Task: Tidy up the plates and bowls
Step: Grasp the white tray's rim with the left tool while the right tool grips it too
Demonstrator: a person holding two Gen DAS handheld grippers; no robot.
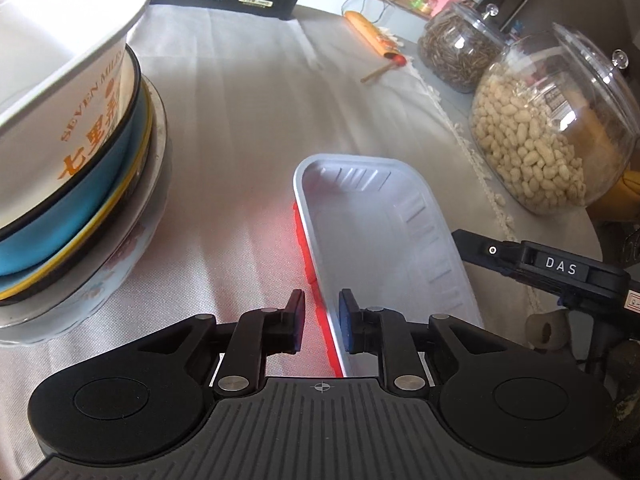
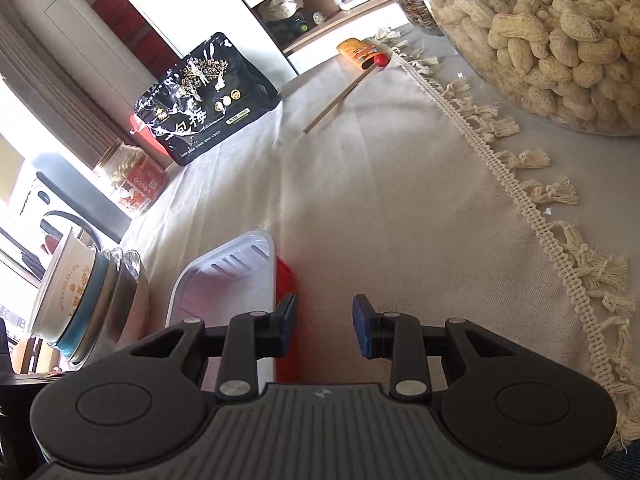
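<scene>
Your left gripper [image 1: 322, 324] sits released astride the white tray's near rim; the right gripper [image 2: 324, 330] is parted and empty.

The white plastic tray [image 1: 384, 236] lies nested on a red tray [image 1: 306, 248], whose edge shows only along one long side, so I judge the flat pieces are being gathered here while the bowls go elsewhere. Your left pads straddle the white rim with a gap on either side, not pressing it. The bowl stack [image 1: 76, 168], a printed white bowl over a blue one in a metal basin, stands well apart to the left, with bare tablecloth [image 1: 240, 140] between. To the right, the peanut jar [image 1: 552, 128] and the cloth's fringed edge [image 2: 532, 216] hem you in, so the freer side is toward the stack.
</scene>
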